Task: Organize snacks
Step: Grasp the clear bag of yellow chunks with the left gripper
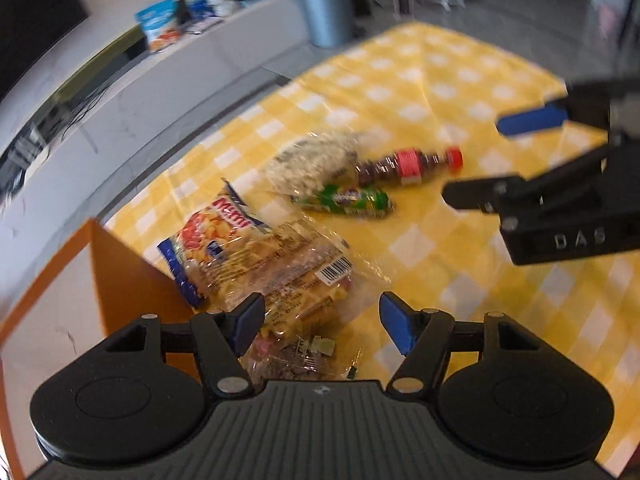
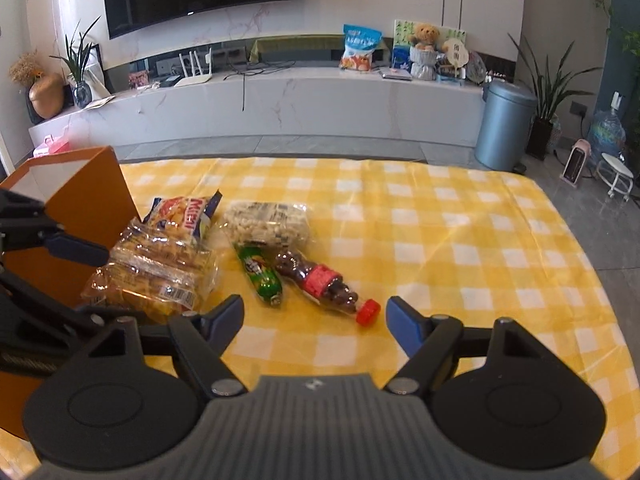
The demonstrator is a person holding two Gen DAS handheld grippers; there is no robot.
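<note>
Several snacks lie on a yellow checked cloth (image 2: 400,216): a clear bag of pastries (image 1: 296,276) (image 2: 160,276), a blue and orange snack bag (image 1: 212,232) (image 2: 184,216), a clear bag of white puffs (image 1: 312,160) (image 2: 268,224), a green packet (image 1: 348,200) (image 2: 260,276) and a dark bottle with a red cap (image 1: 408,164) (image 2: 324,284). An orange box (image 1: 120,280) (image 2: 80,208) stands at the left. My left gripper (image 1: 322,322) is open just above the pastry bag. My right gripper (image 2: 314,318) is open and empty, near the bottle cap; it also shows in the left wrist view (image 1: 472,160).
Beyond the table runs a long white marble shelf (image 2: 280,96) with a blue bag, a teddy bear and clutter. A grey bin (image 2: 504,124) stands on the floor at the right, with plants and a small stool nearby. A small wrapped packet (image 1: 304,356) lies under my left gripper.
</note>
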